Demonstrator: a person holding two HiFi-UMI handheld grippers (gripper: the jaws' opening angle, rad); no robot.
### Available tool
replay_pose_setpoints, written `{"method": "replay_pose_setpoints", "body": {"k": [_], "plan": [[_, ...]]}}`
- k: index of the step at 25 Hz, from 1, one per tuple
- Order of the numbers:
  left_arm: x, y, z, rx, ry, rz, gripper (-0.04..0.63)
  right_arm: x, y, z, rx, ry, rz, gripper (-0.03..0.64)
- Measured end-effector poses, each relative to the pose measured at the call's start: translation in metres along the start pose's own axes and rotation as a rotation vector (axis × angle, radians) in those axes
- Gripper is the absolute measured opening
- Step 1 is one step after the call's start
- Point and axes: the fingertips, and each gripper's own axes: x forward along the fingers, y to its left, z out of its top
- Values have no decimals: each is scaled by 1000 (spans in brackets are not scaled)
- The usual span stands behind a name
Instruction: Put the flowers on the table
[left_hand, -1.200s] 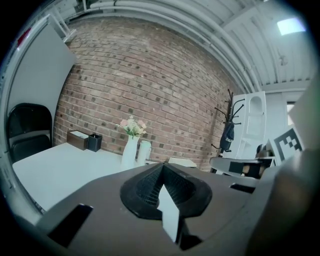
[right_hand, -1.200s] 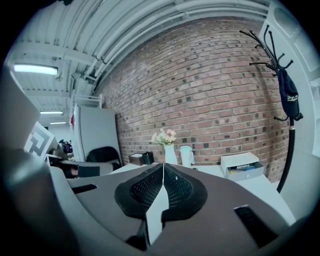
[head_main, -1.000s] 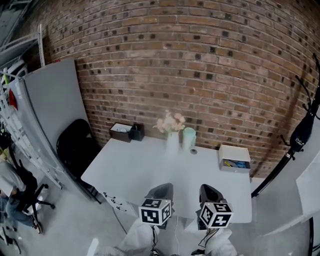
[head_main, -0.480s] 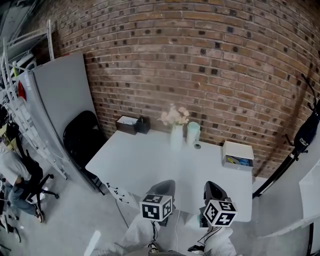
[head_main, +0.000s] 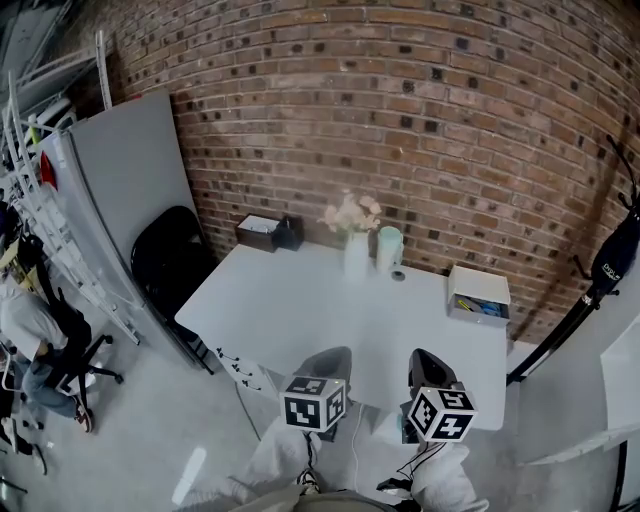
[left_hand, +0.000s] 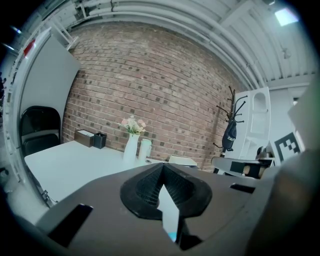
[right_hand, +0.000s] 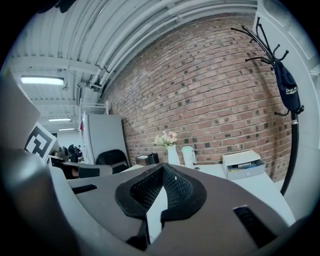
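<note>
The flowers (head_main: 350, 212) in white vase (head_main: 356, 257) stand upright at tabletop (head_main: 300, 310) far edge; fits done or pending. L tongs (head_main: 328, 362) & R tongs (head_main: 428, 368) closed, empty, at near edge. Vase looks tippy: any contact low, slow.

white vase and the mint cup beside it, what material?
Vase: smooth, even opaque white, probably glazed ceramic, possibly plastic. Cup: uniform pale mint, matte-looking, likely plastic or coated metal. Both too small here to be sure.

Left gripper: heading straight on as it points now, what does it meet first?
Probably the bare table, short of the flower vase and white box at the brick wall; depth is unclear.
</note>
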Motion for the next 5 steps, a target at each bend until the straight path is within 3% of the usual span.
{"method": "replay_pose_setpoints", "body": {"k": [5], "plan": [[-5, 0, -4, 0, 9, 13, 8, -5, 2, -1, -7, 5, 10, 23]]}}
